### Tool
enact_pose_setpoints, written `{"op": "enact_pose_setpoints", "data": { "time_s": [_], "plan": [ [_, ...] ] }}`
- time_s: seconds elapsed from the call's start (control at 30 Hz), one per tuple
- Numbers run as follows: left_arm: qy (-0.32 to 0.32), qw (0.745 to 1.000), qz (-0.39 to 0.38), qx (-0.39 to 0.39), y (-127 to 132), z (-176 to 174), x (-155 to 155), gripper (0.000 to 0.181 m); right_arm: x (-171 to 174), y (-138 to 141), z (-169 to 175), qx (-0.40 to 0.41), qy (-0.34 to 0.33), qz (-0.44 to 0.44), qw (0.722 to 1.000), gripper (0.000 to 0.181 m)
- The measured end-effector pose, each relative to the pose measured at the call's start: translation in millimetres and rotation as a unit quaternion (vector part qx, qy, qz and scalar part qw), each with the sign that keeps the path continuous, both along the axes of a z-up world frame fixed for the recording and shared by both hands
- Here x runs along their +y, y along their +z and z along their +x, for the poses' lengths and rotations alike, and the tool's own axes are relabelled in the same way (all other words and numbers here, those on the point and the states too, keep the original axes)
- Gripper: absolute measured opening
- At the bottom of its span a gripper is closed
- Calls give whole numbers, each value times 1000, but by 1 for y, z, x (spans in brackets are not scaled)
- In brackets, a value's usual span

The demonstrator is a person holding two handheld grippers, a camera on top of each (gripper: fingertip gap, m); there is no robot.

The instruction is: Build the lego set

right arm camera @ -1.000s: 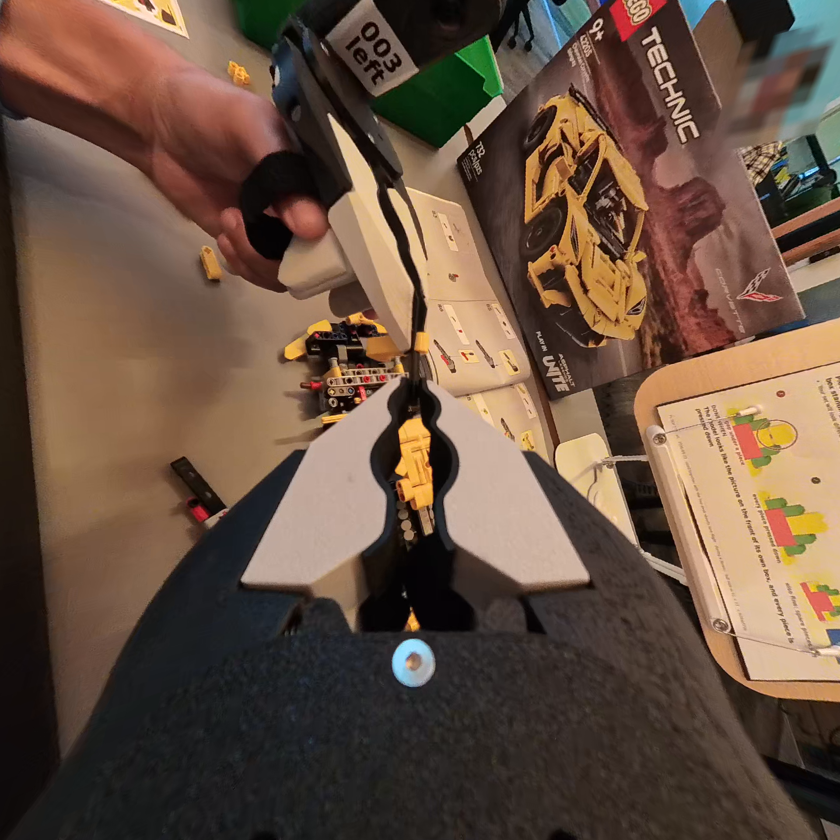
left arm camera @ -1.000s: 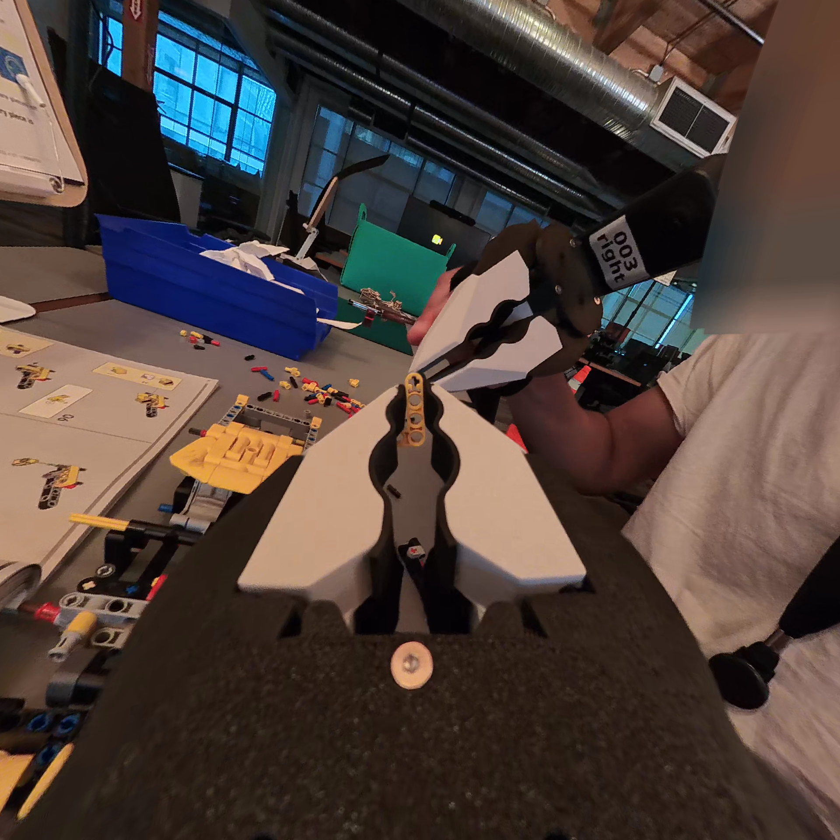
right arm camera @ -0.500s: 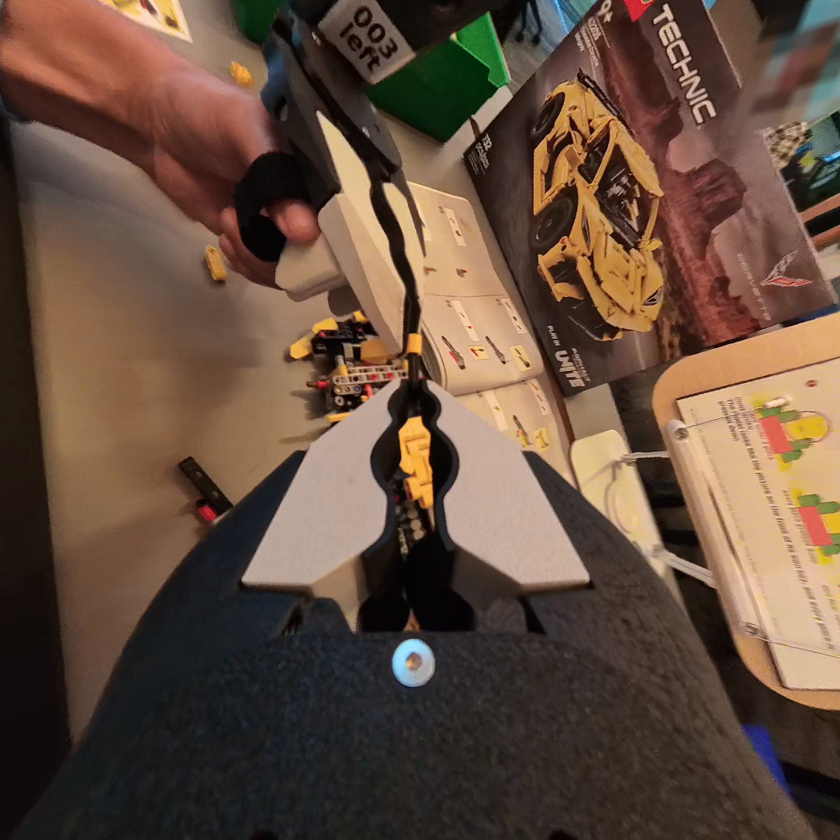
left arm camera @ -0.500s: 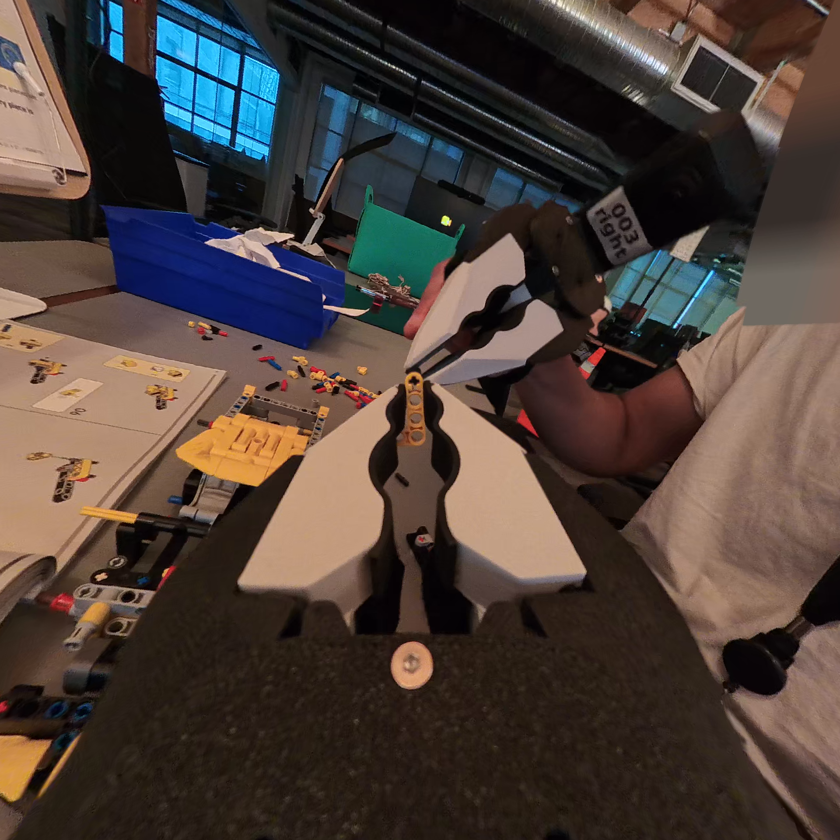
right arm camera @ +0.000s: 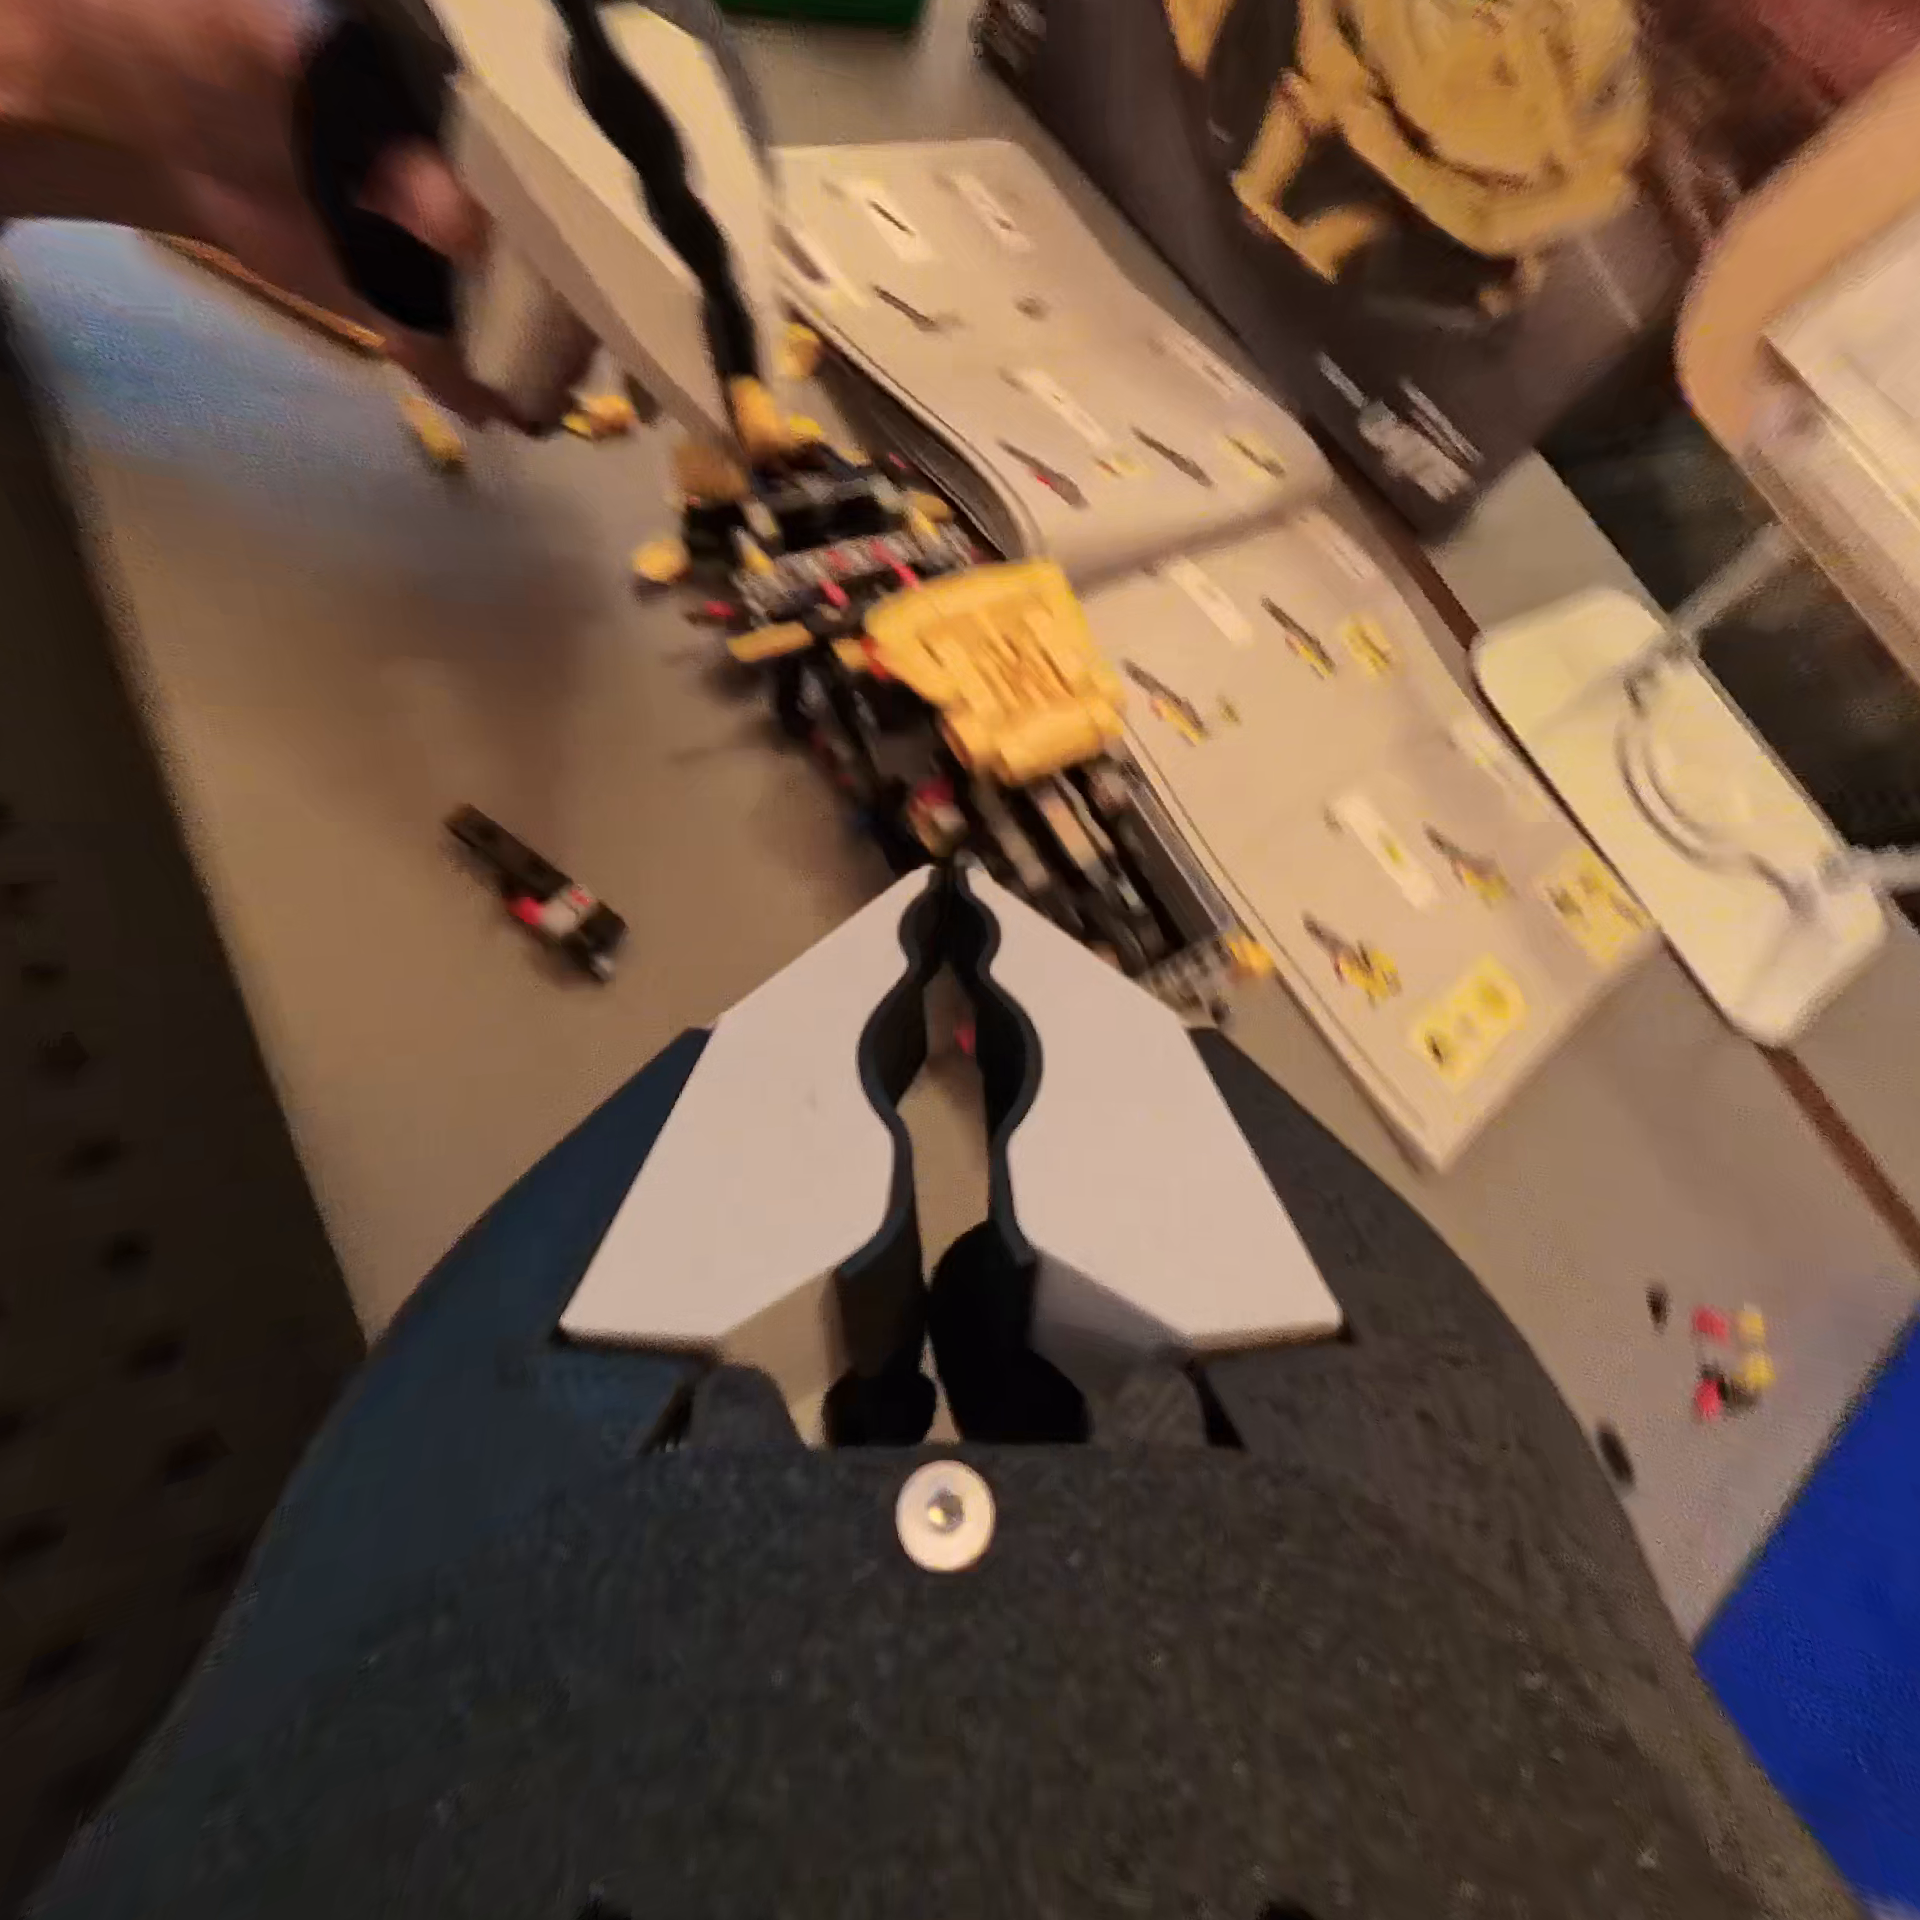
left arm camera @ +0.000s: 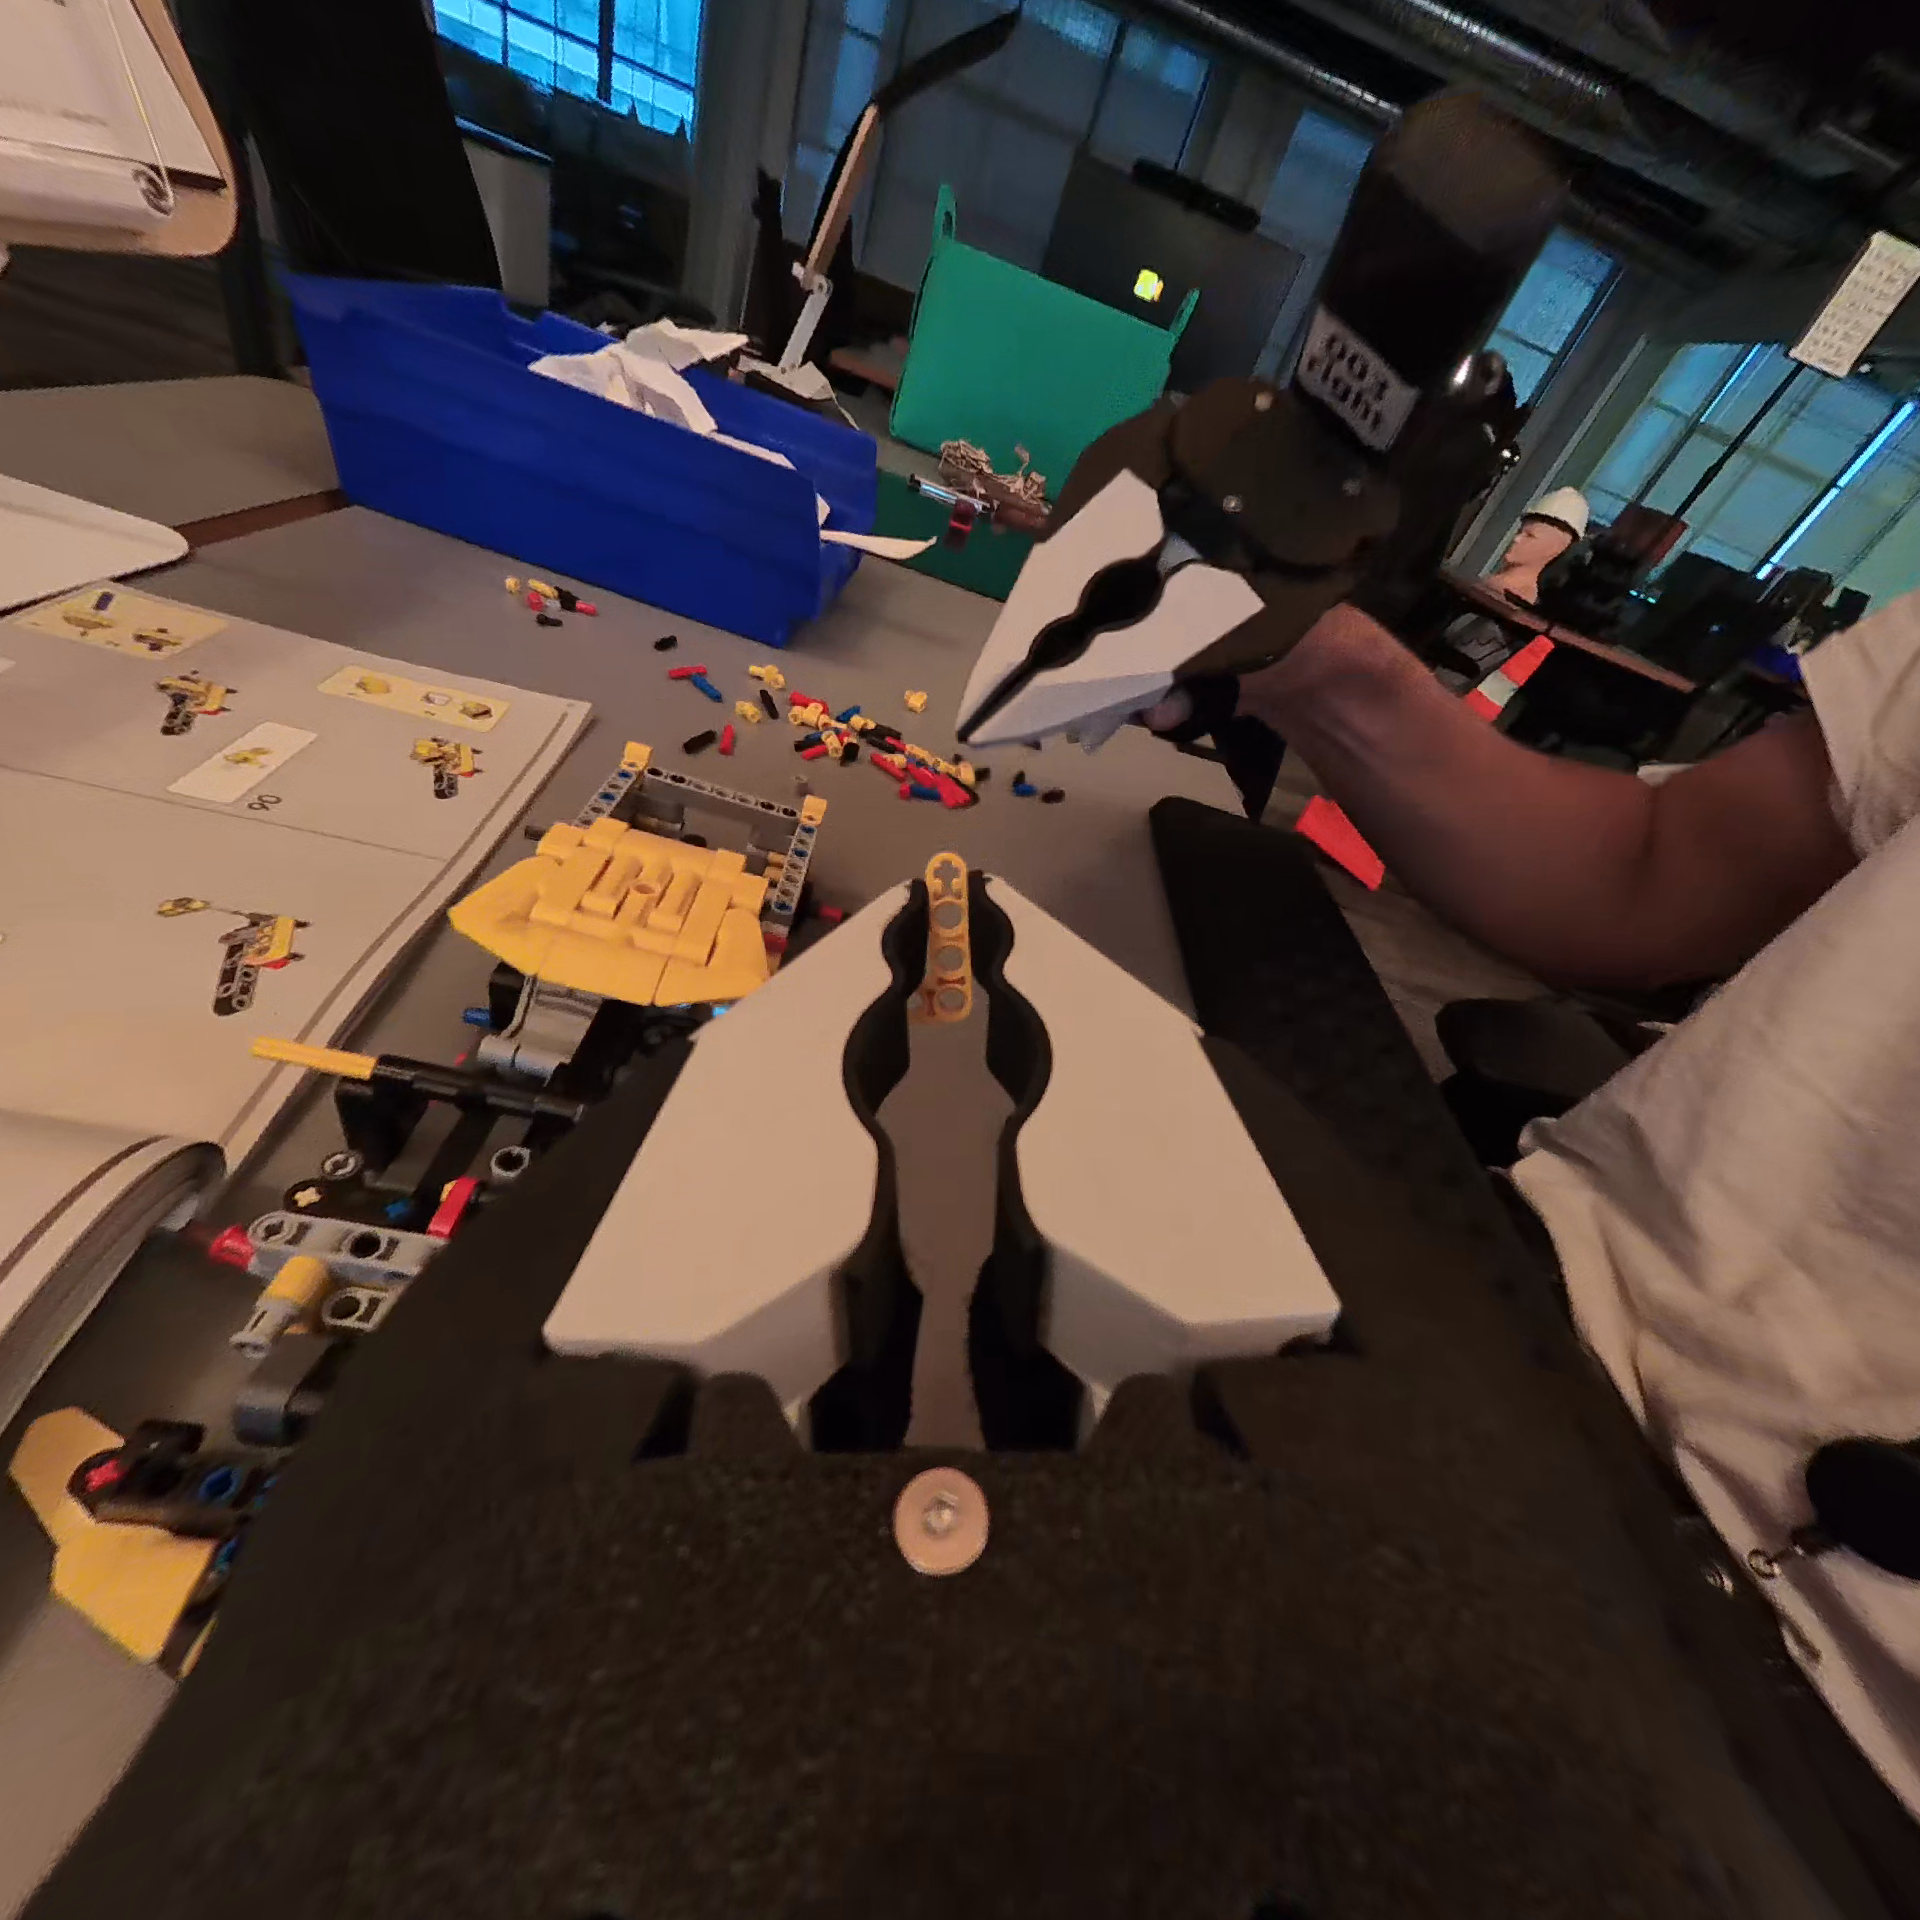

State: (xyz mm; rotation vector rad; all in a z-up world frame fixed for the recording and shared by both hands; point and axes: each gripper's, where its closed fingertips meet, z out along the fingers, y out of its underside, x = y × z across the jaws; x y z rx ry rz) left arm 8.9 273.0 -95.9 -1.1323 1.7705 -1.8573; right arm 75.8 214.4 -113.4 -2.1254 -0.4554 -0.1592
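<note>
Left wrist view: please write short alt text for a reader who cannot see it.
The left gripper pinches a small yellow holed beam above a grey table. A half-built yellow car model lies left; the shut right gripper is raised beyond.

Right gripper [left arm camera: 971,732]: withdrawn from the yellow beam [left arm camera: 948,940]; now apart from it, above the loose pieces [left arm camera: 883,743].
Right gripper jaws: emptied; tips closed together.
Right wrist view: blurred by motion.
</note>
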Motion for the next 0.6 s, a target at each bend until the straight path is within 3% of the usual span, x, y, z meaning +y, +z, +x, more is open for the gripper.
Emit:
{"op": "enact_pose_setpoints", "data": {
  "time_s": [0.1,0.2,0.23,0.3,0.43,0.6],
  "plan": [
    [2,1000,-17,-8,6,4,-2,7,-23,8,34,67,-39,90,993,0],
    [5,999,-35,-14,10,6,-2,7,-29,38,56,262,-51,259,928,1],
    [5,999,-38,-16,10,5,-2,7,-37,46,57,279,-46,263,923,5],
    [3,999,-41,-30,17,3,-4,7,-64,54,61,220,-70,253,939,7],
    [-8,998,-55,-41,24,3,-12,7,-149,45,41,203,-126,188,953,20],
    [-21,999,-15,-39,15,1,-33,7,-311,-3,18,163,-271,140,938,27]
  ]
}}
